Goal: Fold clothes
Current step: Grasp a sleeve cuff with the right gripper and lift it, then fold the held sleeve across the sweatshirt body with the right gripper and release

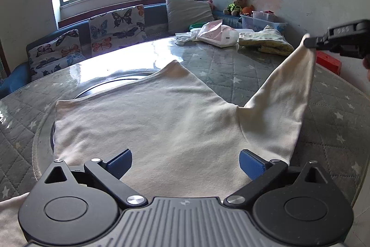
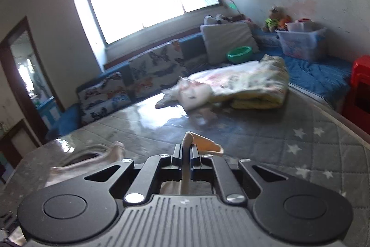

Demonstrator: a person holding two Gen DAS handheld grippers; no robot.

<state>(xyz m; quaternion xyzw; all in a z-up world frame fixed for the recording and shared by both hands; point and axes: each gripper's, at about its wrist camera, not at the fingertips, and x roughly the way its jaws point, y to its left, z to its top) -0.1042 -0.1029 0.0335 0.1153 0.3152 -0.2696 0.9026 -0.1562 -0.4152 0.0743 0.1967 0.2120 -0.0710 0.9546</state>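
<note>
Your right gripper (image 2: pixel 185 155) is clamped on the sleeve end (image 2: pixel 203 142) of the cream shirt (image 1: pixel 148 122), lifting it clear of the round table (image 1: pixel 323 108), presumably to fold it inward. Your left gripper (image 1: pixel 185 166) hangs wide apart over the shirt's near edge, holding nothing.

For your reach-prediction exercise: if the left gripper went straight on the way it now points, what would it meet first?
Probably the cream garment spread on the table: the open left gripper points down at the cloth, which lies just ahead of its blue fingers. Depth is hard to judge here.
</note>
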